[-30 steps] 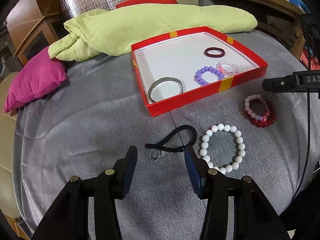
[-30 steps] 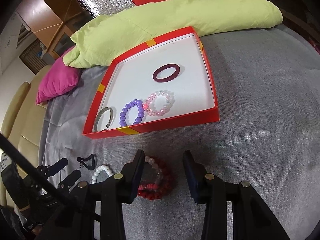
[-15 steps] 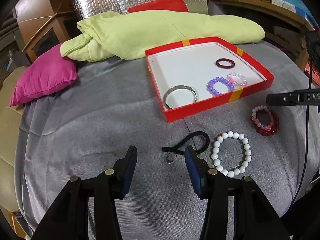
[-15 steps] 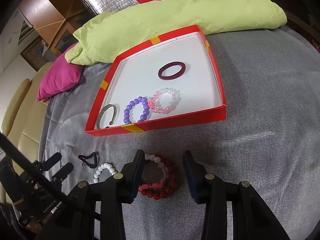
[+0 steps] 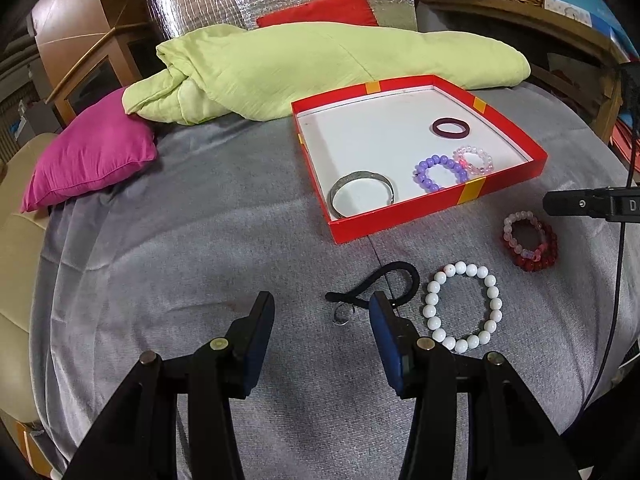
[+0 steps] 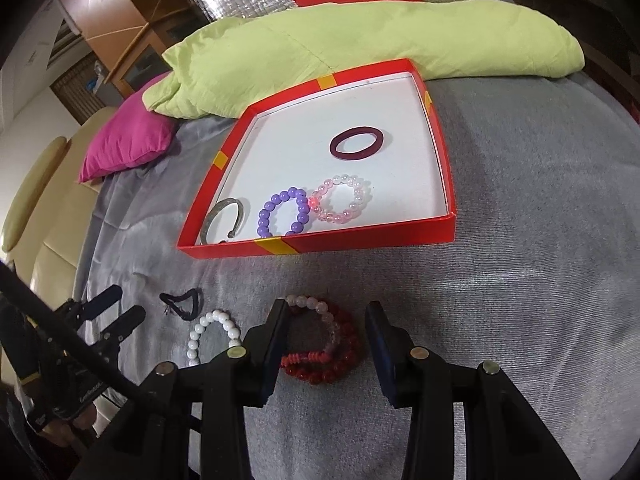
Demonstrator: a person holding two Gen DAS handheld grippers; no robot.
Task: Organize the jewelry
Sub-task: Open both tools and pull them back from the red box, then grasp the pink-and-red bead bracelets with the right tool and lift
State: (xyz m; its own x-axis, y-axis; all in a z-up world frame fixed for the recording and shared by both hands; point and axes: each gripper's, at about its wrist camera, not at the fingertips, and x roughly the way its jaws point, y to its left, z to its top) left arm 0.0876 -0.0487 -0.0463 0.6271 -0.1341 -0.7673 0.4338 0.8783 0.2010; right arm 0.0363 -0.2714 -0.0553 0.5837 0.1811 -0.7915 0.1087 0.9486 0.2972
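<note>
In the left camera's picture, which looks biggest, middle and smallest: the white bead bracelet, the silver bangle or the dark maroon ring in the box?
1. White bead bracelet, largest, though it lies nearest the camera, which flatters it.
2. Silver bangle, somewhat smaller in view.
3. Dark maroon ring, clearly smallest, but also farthest back in the red box.

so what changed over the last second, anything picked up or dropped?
Nothing picked up or dropped. Only the framing drifts slightly in both wrist views. The left gripper stays open over the black cord, the right gripper open over the red bead bracelet. The white bead bracelet still lies on the grey cloth; the red box still holds four pieces.
</note>
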